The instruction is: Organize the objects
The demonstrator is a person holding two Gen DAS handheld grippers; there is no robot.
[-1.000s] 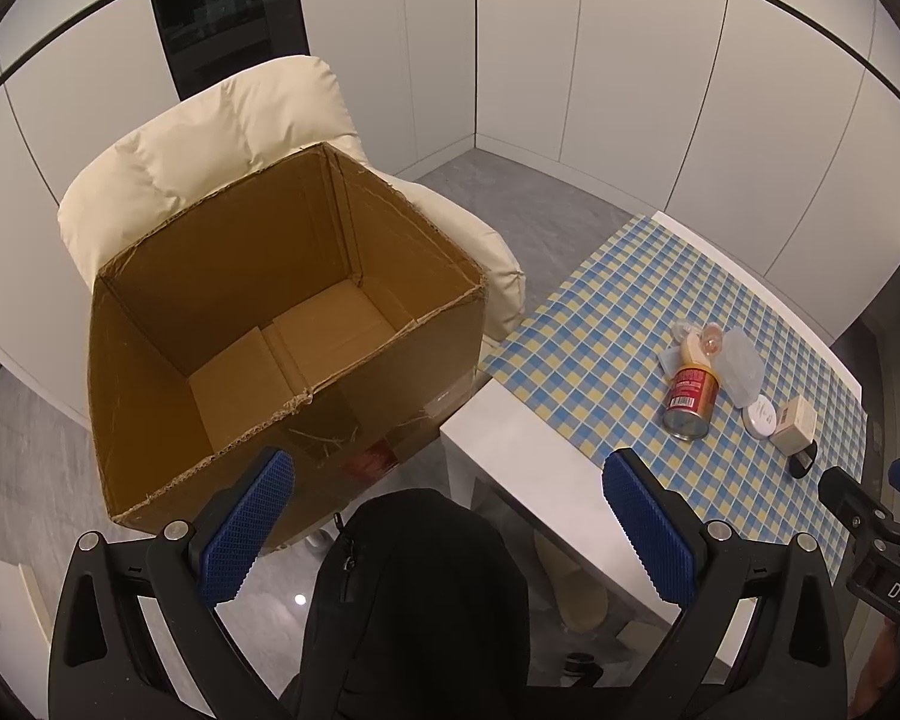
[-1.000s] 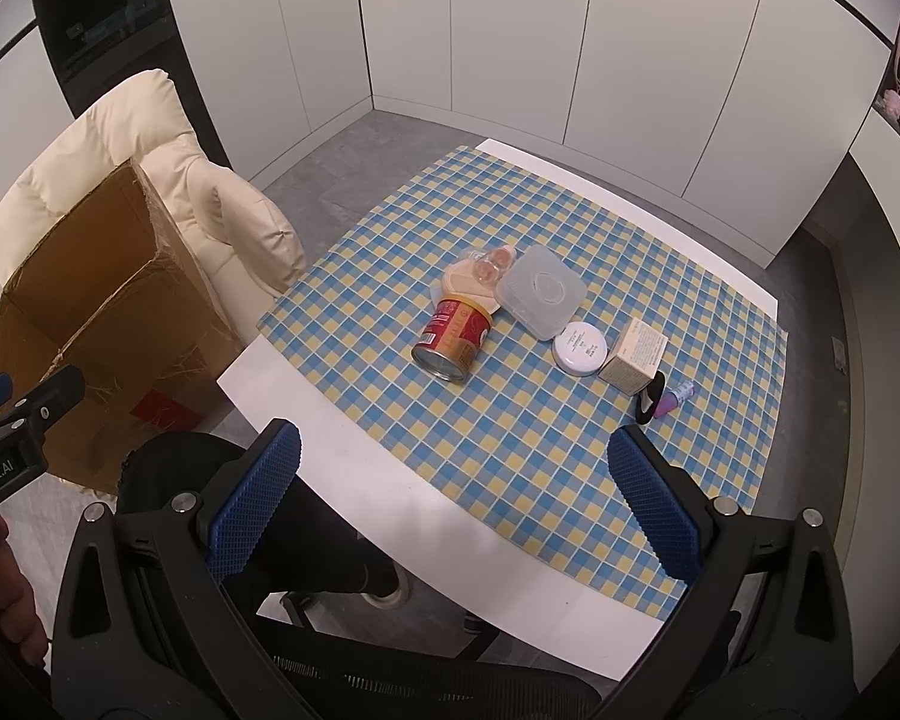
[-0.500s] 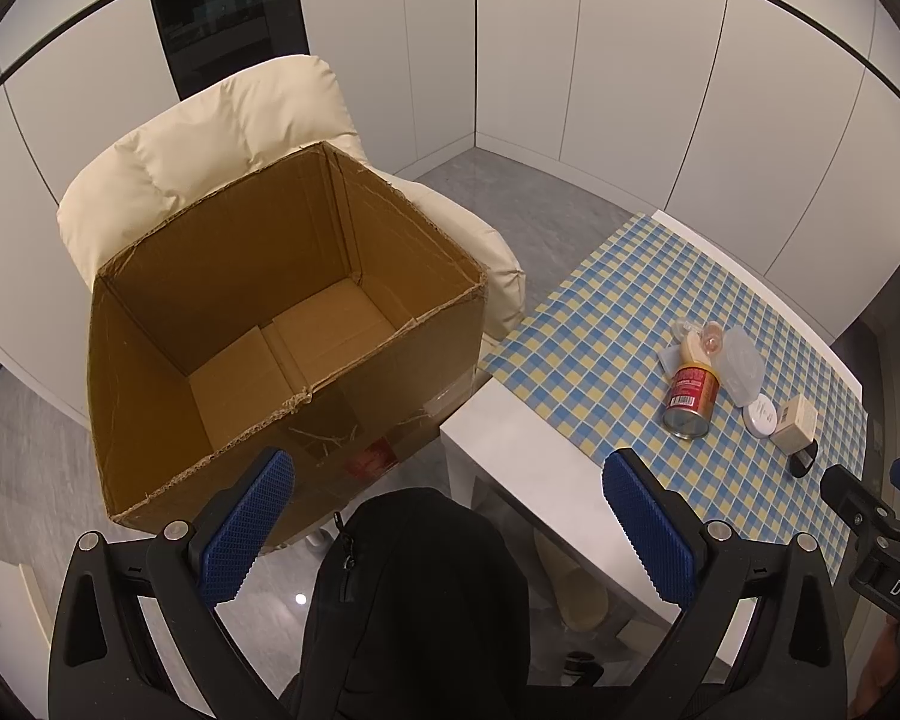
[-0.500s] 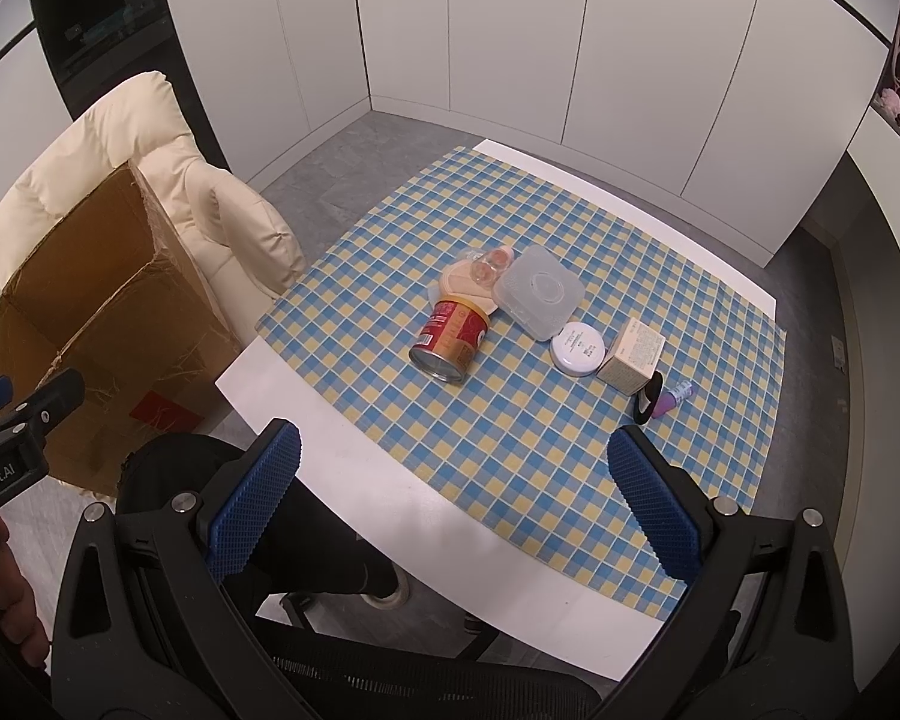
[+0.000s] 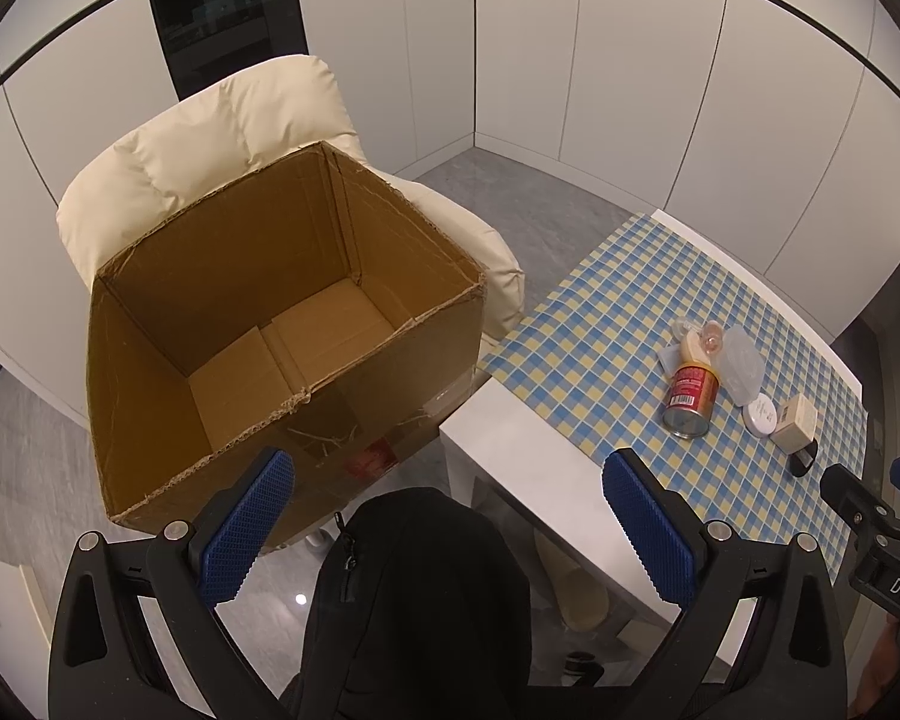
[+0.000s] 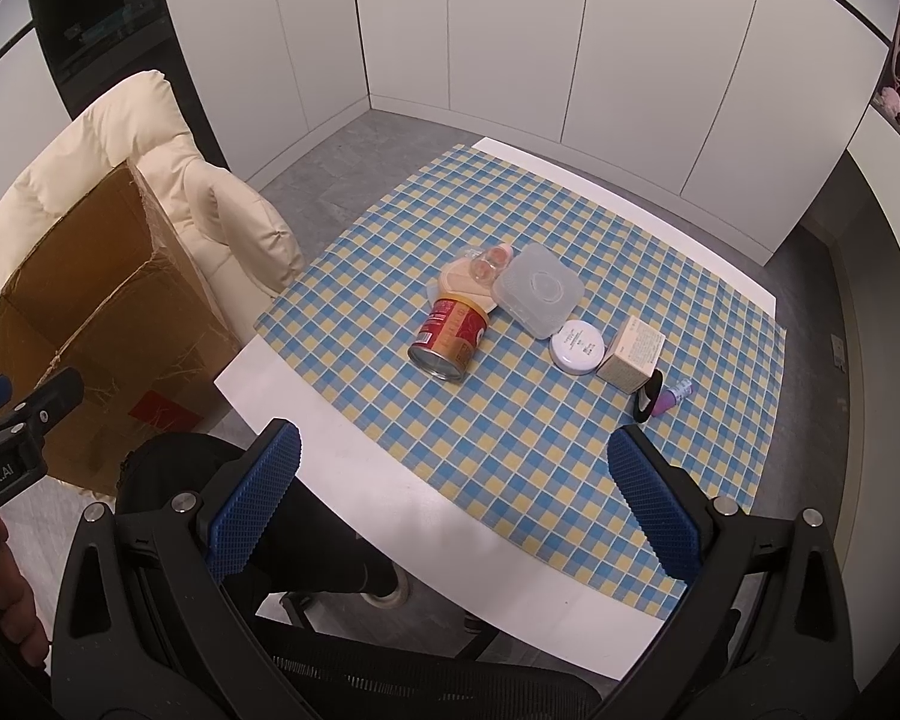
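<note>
An empty cardboard box [image 5: 282, 324] stands open on a cream armchair [image 5: 222, 120], left of the table. On the blue-and-yellow checked cloth [image 6: 510, 420] lie a red tin can [image 6: 450, 336] on its side, a clear plastic container [image 6: 537, 288], a round white compact [image 6: 577, 347], a small beige carton [image 6: 630, 354], a beige item with a clear wrapper [image 6: 474, 267] and a purple-and-black item [image 6: 660, 399]. My left gripper [image 5: 444, 516] hangs open near the box's front corner. My right gripper [image 6: 456, 495] is open above the table's near edge, holding nothing.
A black bag [image 5: 414, 594] sits on a chair just below the left gripper. The white table [image 6: 330, 462] has a bare strip along its near edge. White cabinet walls [image 6: 510, 30] surround the room; a dark glass panel [image 5: 222, 6] stands behind the armchair.
</note>
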